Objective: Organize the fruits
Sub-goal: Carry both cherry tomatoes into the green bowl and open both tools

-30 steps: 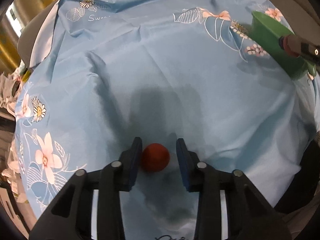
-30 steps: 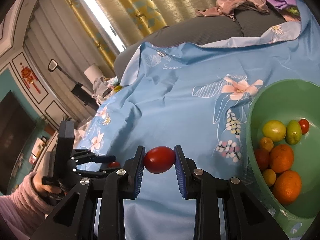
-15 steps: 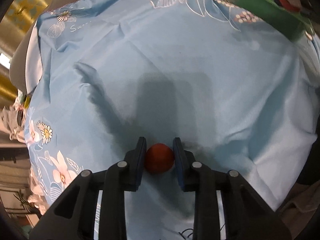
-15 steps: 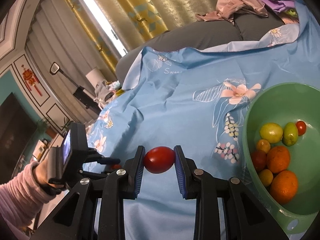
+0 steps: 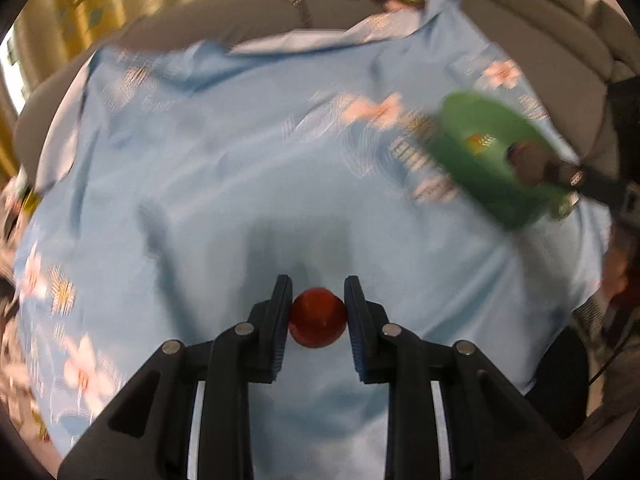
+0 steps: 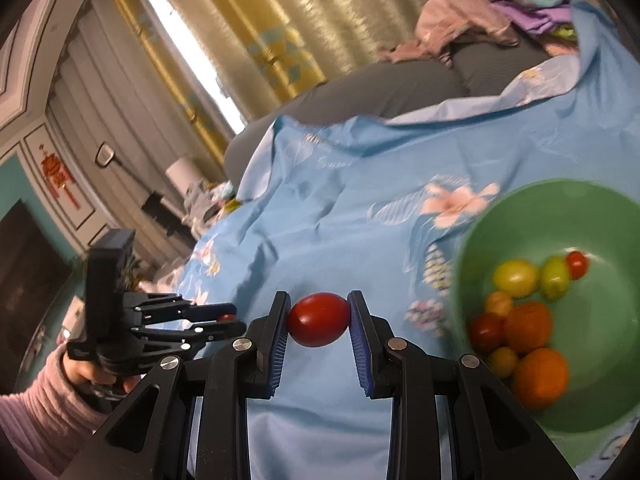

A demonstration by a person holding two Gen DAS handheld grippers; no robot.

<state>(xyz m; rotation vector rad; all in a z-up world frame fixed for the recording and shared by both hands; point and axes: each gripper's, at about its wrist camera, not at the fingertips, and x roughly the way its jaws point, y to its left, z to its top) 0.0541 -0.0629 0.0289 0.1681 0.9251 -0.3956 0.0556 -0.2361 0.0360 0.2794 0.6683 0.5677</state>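
My left gripper [image 5: 318,312] is shut on a small red tomato [image 5: 317,317] and holds it above the blue flowered cloth [image 5: 224,184]. My right gripper [image 6: 318,318] is shut on a larger red tomato [image 6: 318,319], held left of the green bowl [image 6: 532,216]. The bowl holds several fruits: oranges [image 6: 540,372], yellow-green ones [image 6: 515,278] and small red tomatoes [image 6: 577,263]. In the left wrist view the bowl [image 5: 472,168] is at the right, with the right gripper's tomato [image 5: 528,160] in front of it. The left gripper also shows in the right wrist view [image 6: 230,322] at the left.
The cloth covers a grey sofa [image 6: 400,88] with a pile of clothes [image 6: 460,28] on its back. Curtains [image 6: 248,28] and a window lie behind. The cloth's front edge drops off near the bowl [image 5: 580,280].
My left gripper has closed on the small tomato and lifted it off the cloth, tilting up toward the bowl. My right gripper still holds its tomato, a little nearer the bowl.
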